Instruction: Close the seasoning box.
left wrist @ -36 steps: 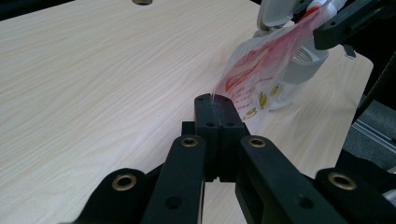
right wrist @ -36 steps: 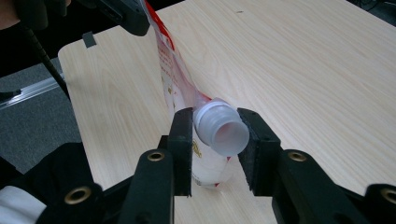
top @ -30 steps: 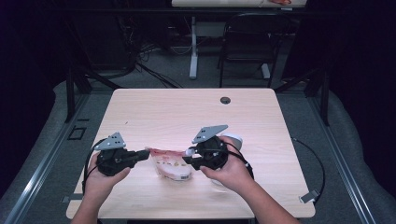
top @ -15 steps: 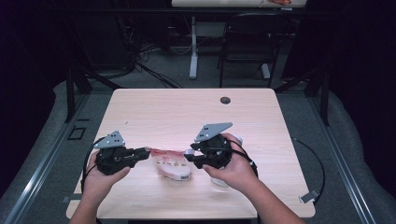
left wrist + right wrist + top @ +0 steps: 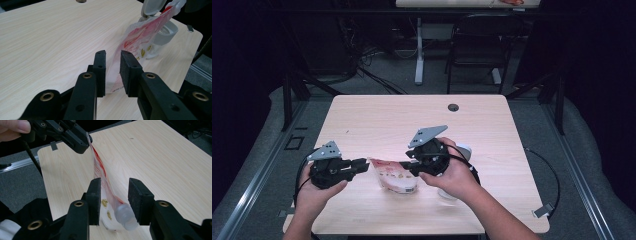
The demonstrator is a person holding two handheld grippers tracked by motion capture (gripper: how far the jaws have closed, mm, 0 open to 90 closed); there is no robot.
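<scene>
Red-white pouch point(image 5: 394, 175) | left hand-held gripper point(image 5: 362, 164) pinches its edge | right hand-held gripper point(image 5: 408, 167) apart, straddling it

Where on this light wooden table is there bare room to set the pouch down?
The far half of the light wooden table, up to the round cable hole, is bare. The near centre is crowded: red-and-white plastic pouch, both grippers, and a white container beside the right hand.

The desk point(image 5: 382, 120) is pale wood-grain laminate, smooth and matt. The pouch point(image 5: 136, 45) is thin glossy plastic film, printed red, with a translucent plastic spout point(image 5: 124, 216). Each hand-held gripper has matt black plastic jaws with brass-coloured screws.
</scene>
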